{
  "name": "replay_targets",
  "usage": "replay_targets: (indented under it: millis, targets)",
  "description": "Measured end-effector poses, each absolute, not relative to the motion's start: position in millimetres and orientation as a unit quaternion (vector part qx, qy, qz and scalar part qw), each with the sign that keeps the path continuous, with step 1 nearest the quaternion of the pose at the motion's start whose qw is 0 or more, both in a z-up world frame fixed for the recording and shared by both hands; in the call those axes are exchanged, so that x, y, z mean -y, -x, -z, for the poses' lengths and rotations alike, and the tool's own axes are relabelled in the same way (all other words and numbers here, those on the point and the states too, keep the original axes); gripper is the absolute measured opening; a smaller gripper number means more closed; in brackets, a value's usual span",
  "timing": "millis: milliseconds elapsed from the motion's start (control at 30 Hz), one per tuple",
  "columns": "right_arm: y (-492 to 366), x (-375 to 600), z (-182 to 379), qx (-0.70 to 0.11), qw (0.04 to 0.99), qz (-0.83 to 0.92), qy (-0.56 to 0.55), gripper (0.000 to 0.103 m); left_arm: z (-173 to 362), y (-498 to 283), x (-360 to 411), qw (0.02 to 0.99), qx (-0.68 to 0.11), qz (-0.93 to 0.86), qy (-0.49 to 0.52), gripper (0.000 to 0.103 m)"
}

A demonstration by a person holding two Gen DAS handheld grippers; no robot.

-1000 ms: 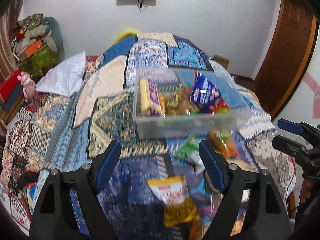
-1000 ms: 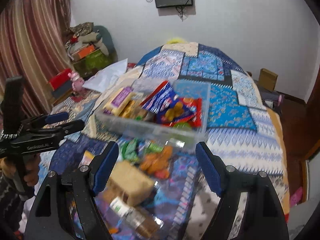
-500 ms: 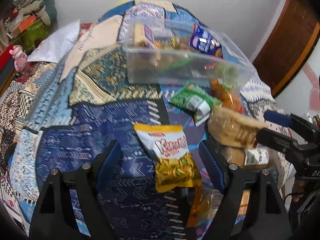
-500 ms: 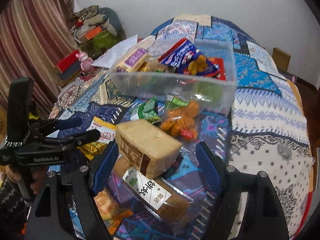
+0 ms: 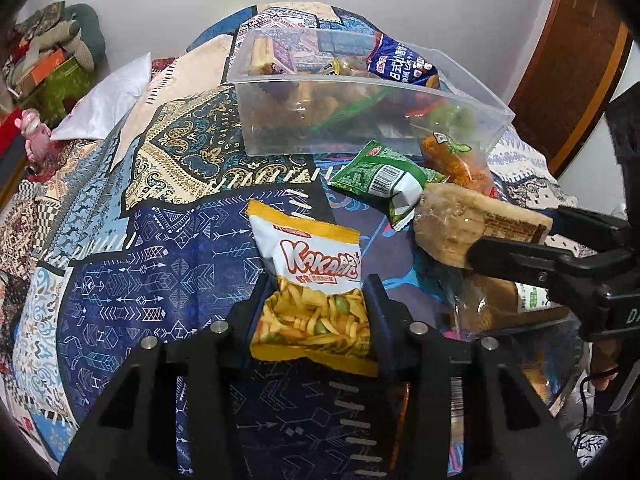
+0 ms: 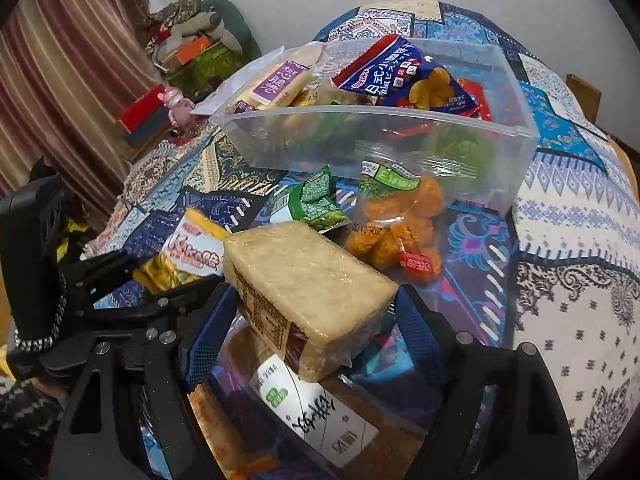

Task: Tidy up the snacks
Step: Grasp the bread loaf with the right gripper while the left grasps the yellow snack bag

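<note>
Since a second ago both grippers dropped from hovering high over the clear plastic bin point(image 5: 372, 120) down onto the loose snacks on the patterned bedspread point(image 5: 132, 264). The left gripper point(image 5: 318, 304), wide apart a half-second ago, has now closed in: its blue pads touch both sides of the yellow Kaka chip bag point(image 5: 316, 280), clamped on its lower half. The bag lies flat on the bedspread, at 6 o'clock from the bin, apart from it. So the pick is made or nearly so; lift and drop into the bin likely come next.

The right gripper point(image 6: 316, 316) has come down around the wrapped bread block point(image 6: 308, 284). Its pads flank the block, the right pad close to the block's corner, the left pad just beside it; contact unclear, so I can't tell if it's clamped. The block rests on top of another wrapped loaf with a white label point(image 6: 316, 412).

Pose: the left gripper points toward 12 o'clock, low and near-level over the bedspread, bin straight ahead. The right gripper comes in from 3 o'clock in the left view, fingers angled toward the bin.

Still outside the bin: green pea packet point(image 5: 384, 184) and orange puff bag point(image 6: 396, 224), both at its near wall. Inside already: blue cracker bag point(image 6: 404, 76), purple-label biscuit pack point(image 6: 276, 84), others. Task roughly half done by count.
</note>
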State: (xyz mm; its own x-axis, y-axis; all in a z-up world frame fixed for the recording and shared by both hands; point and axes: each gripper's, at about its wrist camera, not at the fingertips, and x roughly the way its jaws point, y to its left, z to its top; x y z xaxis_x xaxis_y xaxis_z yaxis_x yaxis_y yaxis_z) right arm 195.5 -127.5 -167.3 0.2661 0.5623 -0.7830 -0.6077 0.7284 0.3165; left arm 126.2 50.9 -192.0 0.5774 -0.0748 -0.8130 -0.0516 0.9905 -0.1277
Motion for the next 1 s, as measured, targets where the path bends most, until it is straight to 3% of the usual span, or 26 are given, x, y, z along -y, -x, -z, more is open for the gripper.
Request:
replay_targets:
  millis: [400,1000]
  targets:
    - [-186.6,131.8,157.2,-0.456,0.809,-0.370,0.028,0.064,170.8,-118.4,-55.9,0.899,-0.432,0.005,0.071,0.040]
    - [-194.0,163.4,98.0,-0.383,0.858,-0.341,-0.005,0.064,95.4,-138.1,-54.4,0.935,-0.348,0.014,0.062,0.040]
